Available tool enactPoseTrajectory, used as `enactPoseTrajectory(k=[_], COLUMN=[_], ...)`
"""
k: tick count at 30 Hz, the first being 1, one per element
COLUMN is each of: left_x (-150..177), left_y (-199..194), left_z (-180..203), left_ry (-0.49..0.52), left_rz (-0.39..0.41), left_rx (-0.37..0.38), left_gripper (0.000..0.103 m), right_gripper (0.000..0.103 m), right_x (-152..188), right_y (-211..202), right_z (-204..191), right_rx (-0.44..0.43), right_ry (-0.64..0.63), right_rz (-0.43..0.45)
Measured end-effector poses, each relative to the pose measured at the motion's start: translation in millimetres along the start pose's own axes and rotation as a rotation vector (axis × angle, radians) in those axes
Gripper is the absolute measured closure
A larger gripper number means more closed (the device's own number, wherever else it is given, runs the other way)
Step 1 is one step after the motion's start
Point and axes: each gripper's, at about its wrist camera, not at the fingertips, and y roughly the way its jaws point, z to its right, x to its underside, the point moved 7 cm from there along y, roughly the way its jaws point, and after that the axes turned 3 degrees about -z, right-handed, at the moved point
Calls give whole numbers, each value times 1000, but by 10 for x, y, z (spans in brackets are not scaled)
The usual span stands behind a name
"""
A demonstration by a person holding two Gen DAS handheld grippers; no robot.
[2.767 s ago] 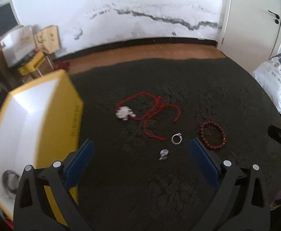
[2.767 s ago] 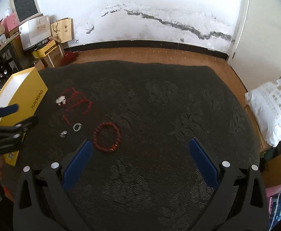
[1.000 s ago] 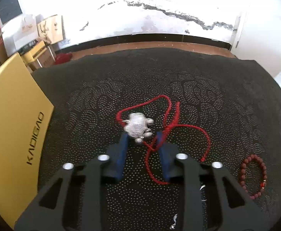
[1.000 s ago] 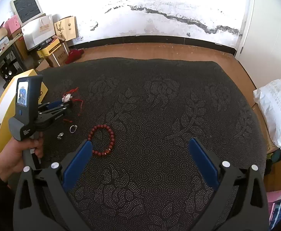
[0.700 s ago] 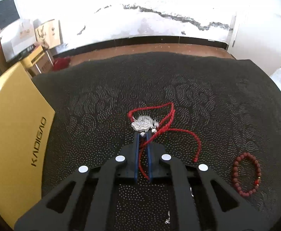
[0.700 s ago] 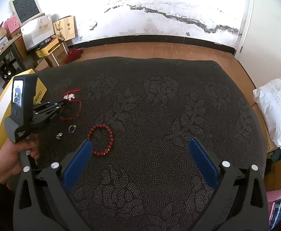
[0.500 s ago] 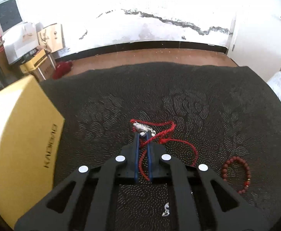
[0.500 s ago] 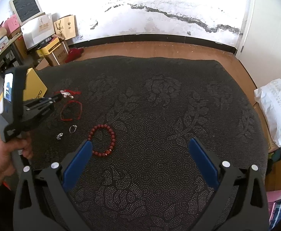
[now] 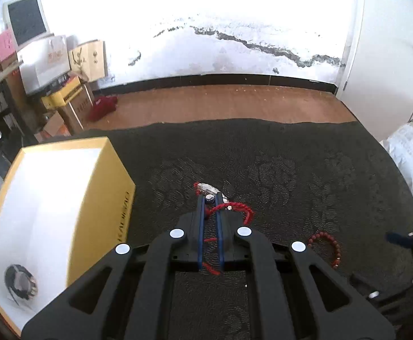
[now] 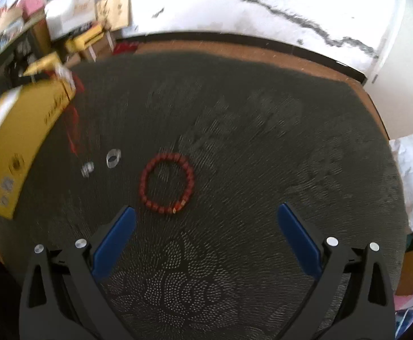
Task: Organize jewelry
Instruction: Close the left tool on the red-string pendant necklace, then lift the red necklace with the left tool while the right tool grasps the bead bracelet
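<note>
1. Left wrist view: the red cord necklace (image 9: 229, 208) with its silver pendant (image 9: 210, 189) is clamped in the left gripper (image 9: 210, 198), lifted above the dark rug (image 9: 305, 170).
2. Its goal — the open yellow box (image 9: 50, 198) — lies left, at the rug's left edge.
3. Right gripper (image 10: 206, 226), jaws apart, faces the bead bracelet (image 10: 166, 182) just ahead.

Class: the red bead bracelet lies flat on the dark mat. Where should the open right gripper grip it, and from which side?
Grip the bead bracelet across its near arc, coming from above: it lies flat as an open ring, just ahead of the right gripper.
</note>
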Motion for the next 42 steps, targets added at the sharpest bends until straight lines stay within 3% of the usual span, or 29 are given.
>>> enactPoseTrajectory(k=[4,7,12,17,19,20,23,24,30,42], left_x=[29,53,76,96,95,99,113,114,99,-45], left_y=[21,33,55,71,67,67,62,52,21,-423], left_z=[-1,1,-29,-65,-62,-69,-59,-50,-78,-150], left_ry=[2,7,15,4,9,7,7,12,12,-24], left_rz=[-16,-27,-34,-46,-45,-45,-49,-48,-48,-26], left_rx=[24,46,67,78,78,77,79,77,86,98], left_gripper=[96,96,96,97,99,99,100,101,101,101], right_gripper=[6,6,6,12,37,44,90,95,96,95], right_x=[9,-152,-123,-150,-180,-195,-222,-214,-251,-439], right_y=[227,155,475,474,426,414,372,371,269,-502], right_z=[-64,35,63,64,11,-14,-136,-160,-150,-117], right_rx=[16,40,9,14,2,12,2,16,11,-44], right_ry=[-24,14,80,104,90,85,55,50,81,97], right_rz=[-19,38,-40,-20,-5,-3,-8,-9,9,129])
